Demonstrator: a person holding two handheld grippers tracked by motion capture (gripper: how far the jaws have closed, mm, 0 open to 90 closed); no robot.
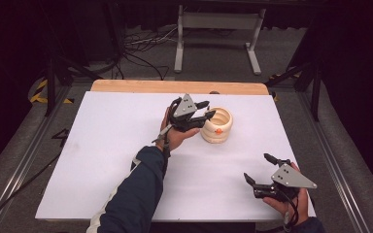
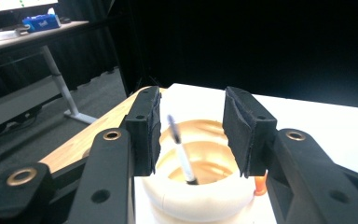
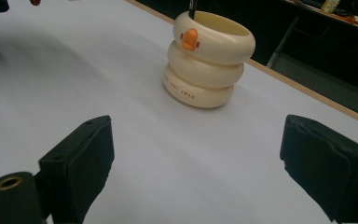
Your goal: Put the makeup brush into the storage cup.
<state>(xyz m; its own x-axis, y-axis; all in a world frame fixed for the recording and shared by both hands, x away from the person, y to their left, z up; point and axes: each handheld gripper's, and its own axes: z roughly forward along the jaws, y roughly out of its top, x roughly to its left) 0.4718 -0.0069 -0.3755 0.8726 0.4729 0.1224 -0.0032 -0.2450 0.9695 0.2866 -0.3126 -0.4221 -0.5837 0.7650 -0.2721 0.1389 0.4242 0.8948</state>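
A white worktop (image 1: 126, 160) covers most of the table, with a strip of bare wood (image 1: 175, 86) showing along its far edge. On the white surface, toward the far edge and a little right of the middle, stands a cream holder (image 1: 217, 125) shaped like three stacked rings, with a small orange beak (image 3: 189, 39) on its top ring facing the near right corner.

The left gripper (image 1: 203, 110) hangs just above the holder's left rim, held by a hand in a dark blue sleeve (image 1: 138, 194) that reaches in from the near edge. In the left gripper view its jaws stand apart on either side of a pen (image 2: 181, 151), which leans inside the holder with its dark tip up; the pads (image 2: 151, 128) are clear of the pen, not touching it.

The right gripper (image 1: 258, 169) sits well apart from the holder, near the near right corner of the worktop. Its jaws are spread wide with nothing between them, the holder in sight beyond.
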